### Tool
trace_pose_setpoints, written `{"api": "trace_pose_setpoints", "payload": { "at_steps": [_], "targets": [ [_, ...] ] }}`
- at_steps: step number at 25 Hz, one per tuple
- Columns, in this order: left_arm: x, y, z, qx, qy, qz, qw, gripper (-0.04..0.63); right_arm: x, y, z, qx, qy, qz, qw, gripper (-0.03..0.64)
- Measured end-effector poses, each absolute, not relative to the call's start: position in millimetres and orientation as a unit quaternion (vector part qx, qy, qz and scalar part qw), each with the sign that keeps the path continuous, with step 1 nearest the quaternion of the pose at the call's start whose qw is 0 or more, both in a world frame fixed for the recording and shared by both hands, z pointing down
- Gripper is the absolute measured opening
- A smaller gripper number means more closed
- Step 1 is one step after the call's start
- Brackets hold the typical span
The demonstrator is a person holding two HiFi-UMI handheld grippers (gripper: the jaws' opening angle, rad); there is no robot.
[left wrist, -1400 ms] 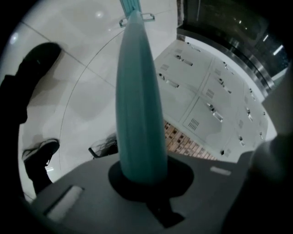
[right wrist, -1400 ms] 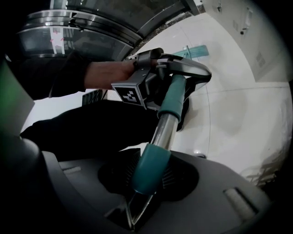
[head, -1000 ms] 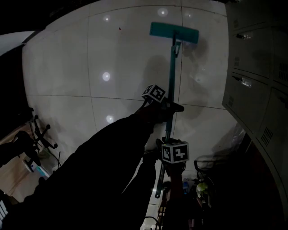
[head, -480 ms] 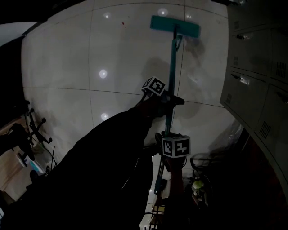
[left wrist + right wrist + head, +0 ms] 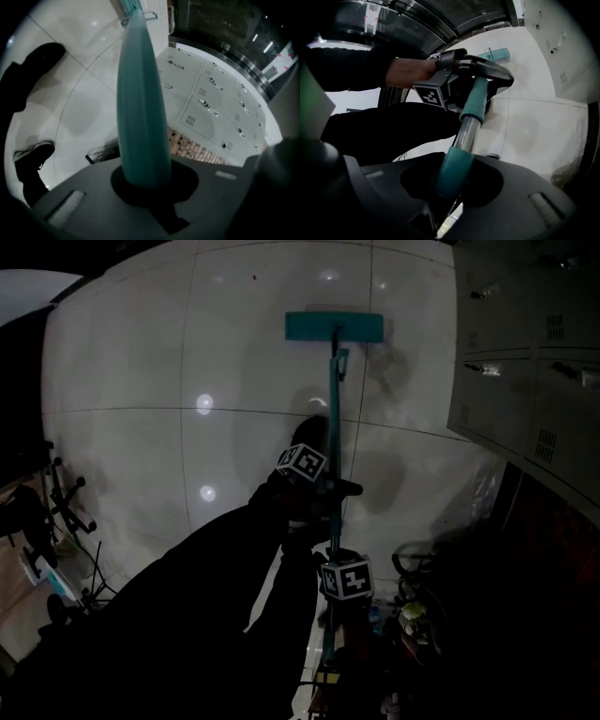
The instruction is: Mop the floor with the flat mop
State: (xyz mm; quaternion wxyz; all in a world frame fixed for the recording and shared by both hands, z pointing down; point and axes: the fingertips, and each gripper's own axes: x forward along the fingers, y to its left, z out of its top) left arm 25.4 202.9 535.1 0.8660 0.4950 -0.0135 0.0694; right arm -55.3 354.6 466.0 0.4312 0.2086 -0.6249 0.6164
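Flat mop (image 5: 333,326) handle clamped by left gripper (image 5: 143,180) and right gripper (image 5: 452,180).

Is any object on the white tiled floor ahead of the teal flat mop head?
Nothing visible: the white tiles around the head of the teal flat mop look bare. Grey metal lockers stand to its right.

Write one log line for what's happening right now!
left gripper: shut on mop handle | right gripper: shut on mop handle | mop head: flat on floor
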Motion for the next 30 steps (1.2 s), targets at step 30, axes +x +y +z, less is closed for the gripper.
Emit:
{"api": "trace_pose_setpoints", "payload": {
  "at_steps": [30],
  "targets": [
    [48.1, 437.2, 566.0, 0.439, -0.001, 0.126, 0.89, 0.02, -49.9, 561.2, 468.5, 0.192, -0.592, 0.683, 0.383, 0.112]
  ]
}}
